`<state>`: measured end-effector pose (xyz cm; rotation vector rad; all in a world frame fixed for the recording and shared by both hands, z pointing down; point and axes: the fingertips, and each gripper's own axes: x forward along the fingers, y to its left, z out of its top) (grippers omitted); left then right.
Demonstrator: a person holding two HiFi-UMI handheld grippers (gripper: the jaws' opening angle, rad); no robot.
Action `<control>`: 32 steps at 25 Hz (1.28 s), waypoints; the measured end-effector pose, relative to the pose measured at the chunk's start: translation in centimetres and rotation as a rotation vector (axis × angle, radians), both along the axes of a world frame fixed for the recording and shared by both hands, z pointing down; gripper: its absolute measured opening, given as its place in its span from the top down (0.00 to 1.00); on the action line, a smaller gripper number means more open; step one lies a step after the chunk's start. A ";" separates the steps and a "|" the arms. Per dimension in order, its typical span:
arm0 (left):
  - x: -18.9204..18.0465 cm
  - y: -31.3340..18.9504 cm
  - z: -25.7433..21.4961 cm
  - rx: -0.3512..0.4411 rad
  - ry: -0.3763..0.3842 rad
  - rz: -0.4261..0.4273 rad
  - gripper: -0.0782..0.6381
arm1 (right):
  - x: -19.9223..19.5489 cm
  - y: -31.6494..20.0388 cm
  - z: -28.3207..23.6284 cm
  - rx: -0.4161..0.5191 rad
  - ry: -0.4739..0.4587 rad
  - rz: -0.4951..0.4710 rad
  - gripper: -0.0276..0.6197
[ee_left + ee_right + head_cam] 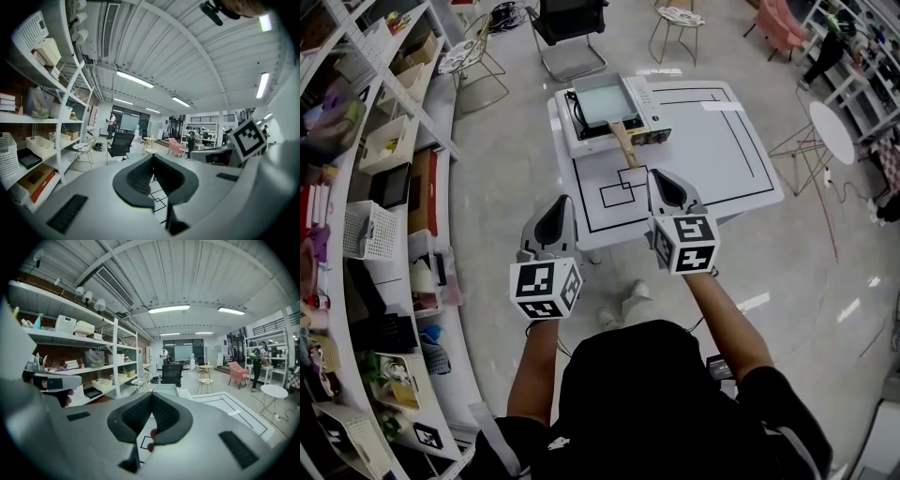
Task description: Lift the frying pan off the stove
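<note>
A square frying pan (605, 98) with a wooden handle (625, 145) sits on a white stove (570, 139) at the far left corner of the white table (722, 141). The handle points toward me. My left gripper (560, 202) hangs shut and empty over the table's near left edge, well short of the stove. My right gripper (661, 178) is shut and empty too, above the black squares drawn on the table, just short and right of the handle's end. In the right gripper view the pan (165, 389) shows just past the closed right gripper (151, 395). The left gripper (153, 157) also meets at its tips.
Curved shelves (389, 187) with baskets and boxes run along the left. A black office chair (567, 23) and wire chairs (473, 56) stand beyond the table. A small round white table (832, 131) is at the right. Black lines mark the tabletop.
</note>
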<state>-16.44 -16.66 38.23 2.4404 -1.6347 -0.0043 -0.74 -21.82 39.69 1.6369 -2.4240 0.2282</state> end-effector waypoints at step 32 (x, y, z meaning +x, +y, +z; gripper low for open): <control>1.3 -14.5 3.8 -0.110 -0.054 -0.040 0.88 | -1.7 -16.1 8.8 -0.266 0.058 -0.066 0.95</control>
